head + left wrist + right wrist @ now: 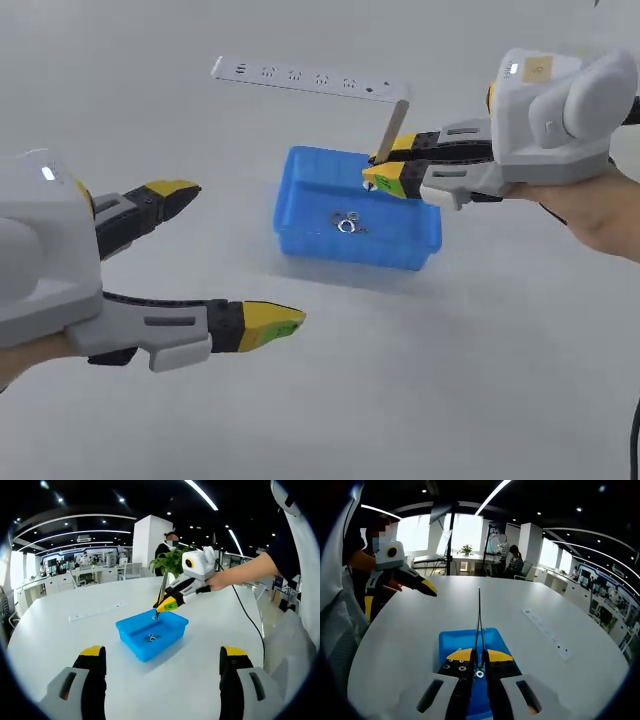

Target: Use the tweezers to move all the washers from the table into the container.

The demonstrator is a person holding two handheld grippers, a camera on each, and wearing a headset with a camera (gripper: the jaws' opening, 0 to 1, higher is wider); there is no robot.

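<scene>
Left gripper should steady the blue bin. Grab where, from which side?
Likely the left wall of the blue bin, at its rim, from the left and above, one jaw inside, one outside: the wall is thin, upright, the top open. The right gripper with the tweezers sits over the far edge; stay clear.

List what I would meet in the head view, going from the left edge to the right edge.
left gripper → blue container → person's right hand

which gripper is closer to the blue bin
Right. The right gripper hangs over the blue bin, shut on the tweezers; the left gripper is open, off to its side.
</scene>
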